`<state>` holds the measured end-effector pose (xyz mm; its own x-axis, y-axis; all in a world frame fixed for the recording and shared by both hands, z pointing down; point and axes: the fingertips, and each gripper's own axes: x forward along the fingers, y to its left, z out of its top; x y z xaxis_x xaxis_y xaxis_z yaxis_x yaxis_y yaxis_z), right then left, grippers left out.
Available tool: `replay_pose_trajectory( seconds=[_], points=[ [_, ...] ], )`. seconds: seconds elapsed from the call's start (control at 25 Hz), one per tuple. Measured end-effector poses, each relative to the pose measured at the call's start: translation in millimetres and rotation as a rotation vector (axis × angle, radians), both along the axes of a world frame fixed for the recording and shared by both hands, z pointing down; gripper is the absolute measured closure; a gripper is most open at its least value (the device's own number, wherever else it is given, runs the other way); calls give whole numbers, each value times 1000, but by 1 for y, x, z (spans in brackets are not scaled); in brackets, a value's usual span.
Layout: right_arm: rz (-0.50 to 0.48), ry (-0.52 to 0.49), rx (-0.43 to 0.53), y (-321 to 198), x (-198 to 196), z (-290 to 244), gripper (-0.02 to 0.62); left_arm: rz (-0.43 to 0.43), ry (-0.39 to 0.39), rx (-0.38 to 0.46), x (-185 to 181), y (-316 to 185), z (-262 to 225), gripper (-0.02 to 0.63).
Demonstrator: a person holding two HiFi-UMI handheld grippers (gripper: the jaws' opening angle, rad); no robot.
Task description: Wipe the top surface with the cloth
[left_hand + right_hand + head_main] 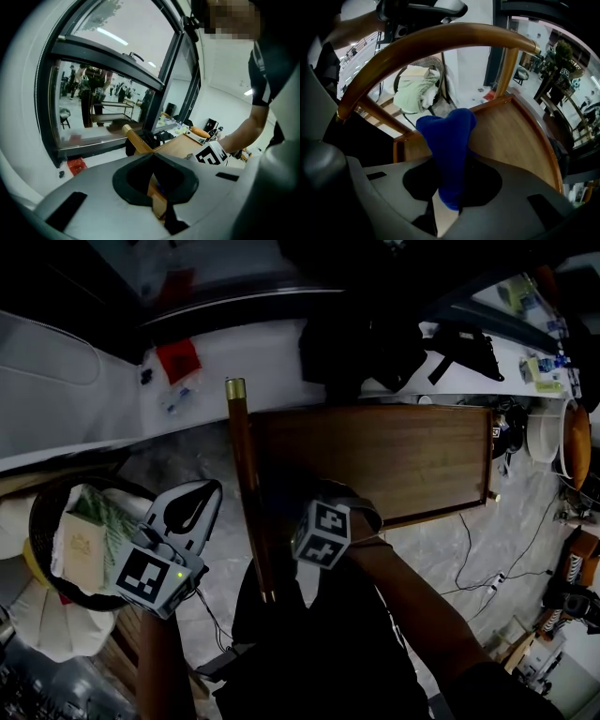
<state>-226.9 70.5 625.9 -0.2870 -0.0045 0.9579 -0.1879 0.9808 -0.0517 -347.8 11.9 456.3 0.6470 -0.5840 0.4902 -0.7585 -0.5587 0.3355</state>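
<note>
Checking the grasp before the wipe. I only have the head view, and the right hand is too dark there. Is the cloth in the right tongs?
Observer: Yes. The right gripper view shows the right gripper with its tongs closed on a blue cloth, which sticks out past the tips.
Operator: Left tongs holding anything?
Observer: No. In the left gripper view the left gripper has its tongs shut tip to tip with nothing clamped. The wooden rail only shows behind them.

No legible text or labels
</note>
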Motion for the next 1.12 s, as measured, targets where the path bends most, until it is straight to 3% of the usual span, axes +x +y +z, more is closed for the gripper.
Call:
replay_pose_trajectory(
  seconds=[0.4, 0.88, 1.04, 1.12],
  points=[
    [-32, 28, -101, 62, 15, 3, 499, 26, -1, 0, 12, 14, -10, 595],
    [-77, 71, -191, 82, 21, 5, 502, 82, 24, 4, 38, 27, -22, 595],
    [-34, 10, -230, 75, 20, -8, 502, 83, 25, 17, 39, 22, -32, 595],
    [29, -58, -185, 50, 21, -28, 502, 87, 25, 30, 40, 14, -38, 595]
  ],
)
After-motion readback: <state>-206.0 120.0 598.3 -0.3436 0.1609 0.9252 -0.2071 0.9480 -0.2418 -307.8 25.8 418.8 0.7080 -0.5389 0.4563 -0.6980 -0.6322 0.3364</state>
